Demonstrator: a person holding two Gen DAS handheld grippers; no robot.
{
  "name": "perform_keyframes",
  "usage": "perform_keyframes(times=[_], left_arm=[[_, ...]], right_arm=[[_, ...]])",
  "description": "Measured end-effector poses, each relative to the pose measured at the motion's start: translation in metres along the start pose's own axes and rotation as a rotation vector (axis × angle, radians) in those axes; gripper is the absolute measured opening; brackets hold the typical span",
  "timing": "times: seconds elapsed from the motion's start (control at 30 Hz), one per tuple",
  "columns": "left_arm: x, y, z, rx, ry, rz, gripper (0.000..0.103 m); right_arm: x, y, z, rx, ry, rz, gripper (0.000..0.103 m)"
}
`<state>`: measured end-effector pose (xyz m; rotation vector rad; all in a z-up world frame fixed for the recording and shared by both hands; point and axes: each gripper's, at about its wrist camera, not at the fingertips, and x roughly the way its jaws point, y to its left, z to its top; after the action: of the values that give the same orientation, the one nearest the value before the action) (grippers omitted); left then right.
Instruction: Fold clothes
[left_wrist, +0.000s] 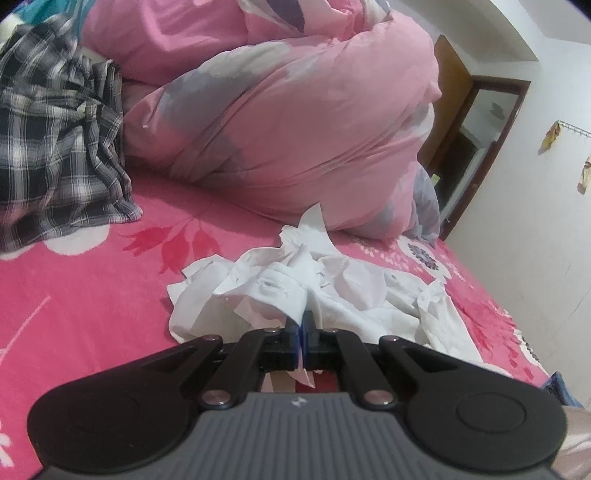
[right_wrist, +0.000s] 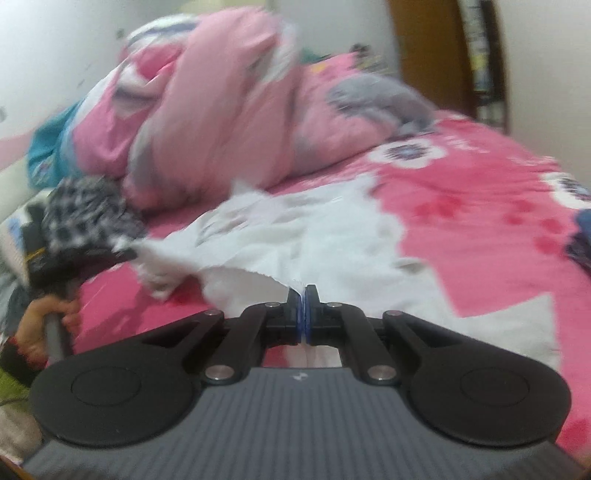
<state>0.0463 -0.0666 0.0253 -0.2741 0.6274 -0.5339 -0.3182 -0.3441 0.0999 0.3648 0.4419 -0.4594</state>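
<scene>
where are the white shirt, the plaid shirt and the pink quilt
white shirt (left_wrist: 332, 291), left wrist view, on its crumpled middle
plaid shirt (left_wrist: 55, 147), left wrist view, on the bunched checked cloth
pink quilt (left_wrist: 295, 122), left wrist view, on the front of the heap

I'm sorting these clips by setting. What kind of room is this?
Most likely a home bedroom: a bed with a pink flowered sheet, a bundled pink duvet, and a wooden door in the wall.
</scene>
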Motion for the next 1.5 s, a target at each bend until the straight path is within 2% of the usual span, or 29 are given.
perform_keyframes(times=[0.2,0.3,0.37,0.4,0.43,0.47,0.5,0.53,0.57,0.63,0.77,0.93,1.0,1.03,1.1,1.2,1.27,1.4,1.43,1.47,1.5], left_arm=[[0.0,-0.009,0.01,0.027,-0.009,0.021,0.002],[0.008,-0.011,0.012,0.032,0.004,0.027,0.002],[0.022,-0.011,0.01,0.04,0.052,0.019,0.005],[0.029,-0.01,0.008,0.039,0.09,0.013,0.009],[0.033,-0.01,0.005,0.033,0.118,0.01,0.018],[0.036,-0.009,0.001,0.027,0.139,0.006,0.032],[0.035,-0.008,-0.002,0.028,0.142,0.003,0.037],[0.031,-0.008,-0.005,0.032,0.133,0.0,0.044],[0.026,-0.007,-0.007,0.04,0.12,-0.006,0.048],[0.013,-0.007,-0.01,0.057,0.091,-0.025,0.053],[-0.019,0.001,-0.017,0.059,0.024,-0.063,0.063],[-0.041,0.002,-0.038,0.058,0.01,-0.074,0.058],[-0.039,0.001,-0.047,0.069,0.032,-0.083,0.056],[-0.036,0.0,-0.052,0.08,0.048,-0.087,0.052],[-0.027,-0.004,-0.059,0.112,0.077,-0.087,0.048],[-0.012,-0.012,-0.066,0.179,0.088,-0.037,0.041],[-0.004,-0.016,-0.067,0.205,0.085,-0.001,0.033],[0.011,-0.018,-0.062,0.182,0.07,0.021,0.021],[0.013,-0.019,-0.06,0.173,0.065,0.028,0.014],[0.016,-0.019,-0.058,0.165,0.061,0.036,0.008],[0.017,-0.019,-0.056,0.156,0.057,0.045,0.006]], right_arm=[[-0.028,-0.057,0.006,0.081,-0.099,-0.122,0.0],[-0.013,-0.077,-0.001,0.07,-0.069,-0.212,0.002],[0.002,-0.083,-0.01,0.07,0.003,-0.261,0.005],[0.011,-0.085,-0.016,0.071,0.044,-0.283,0.006],[0.016,-0.085,-0.021,0.063,0.081,-0.295,0.009],[0.02,-0.082,-0.027,0.05,0.113,-0.299,0.016],[0.017,-0.078,-0.028,0.034,0.106,-0.301,0.022],[0.01,-0.073,-0.027,0.016,0.07,-0.3,0.031],[0.003,-0.069,-0.025,-0.002,0.034,-0.3,0.037],[-0.011,-0.059,-0.022,-0.037,-0.038,-0.299,0.042],[-0.038,-0.041,-0.016,-0.108,-0.182,-0.296,0.044],[-0.014,0.008,-0.011,-0.168,-0.184,-0.083,0.045],[0.016,0.034,-0.017,-0.186,-0.127,0.025,0.045],[0.032,0.047,-0.022,-0.192,-0.092,0.072,0.045],[0.063,0.074,-0.033,-0.233,-0.026,0.132,0.043],[0.112,0.108,-0.051,-0.363,0.047,0.138,0.042],[0.135,0.123,-0.062,-0.437,0.074,0.111,0.042],[0.162,0.129,-0.075,-0.511,0.134,0.068,0.035],[0.168,0.131,-0.078,-0.529,0.148,0.057,0.027],[0.175,0.132,-0.081,-0.547,0.163,0.046,0.014],[0.181,0.134,-0.084,-0.565,0.178,0.035,0.008]])
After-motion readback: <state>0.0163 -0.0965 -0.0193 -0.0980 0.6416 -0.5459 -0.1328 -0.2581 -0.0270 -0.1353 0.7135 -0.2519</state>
